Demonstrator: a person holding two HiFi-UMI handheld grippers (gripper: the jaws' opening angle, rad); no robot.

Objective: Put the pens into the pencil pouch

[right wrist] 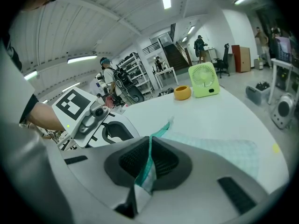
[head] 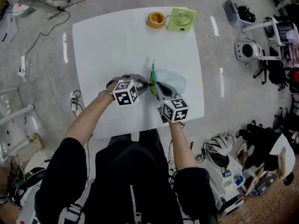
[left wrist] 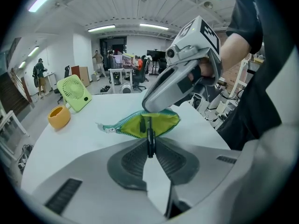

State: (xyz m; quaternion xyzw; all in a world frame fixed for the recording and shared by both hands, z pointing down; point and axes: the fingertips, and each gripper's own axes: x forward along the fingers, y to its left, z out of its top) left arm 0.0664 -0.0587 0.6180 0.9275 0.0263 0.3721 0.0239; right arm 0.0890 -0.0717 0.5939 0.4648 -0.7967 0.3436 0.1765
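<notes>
A teal pencil pouch (head: 172, 81) lies on the white table (head: 117, 45), its mouth held open and showing a yellow-green lining (left wrist: 135, 126). My right gripper (right wrist: 148, 164) is shut on the pouch's teal zipper edge (right wrist: 150, 149) and lifts it. My left gripper (left wrist: 150, 149) is shut on a thin black pen (left wrist: 150, 136), which points at the open mouth with its tip at the opening. In the head view both grippers meet at the pouch's left end, the left gripper (head: 147, 85) from the left and the right gripper (head: 157, 87) from below.
An orange cup (head: 156, 19) and a green desk fan (head: 181, 19) stand at the table's far edge. Cables, machines and chairs crowd the floor around the table. The person's body is close to the near edge.
</notes>
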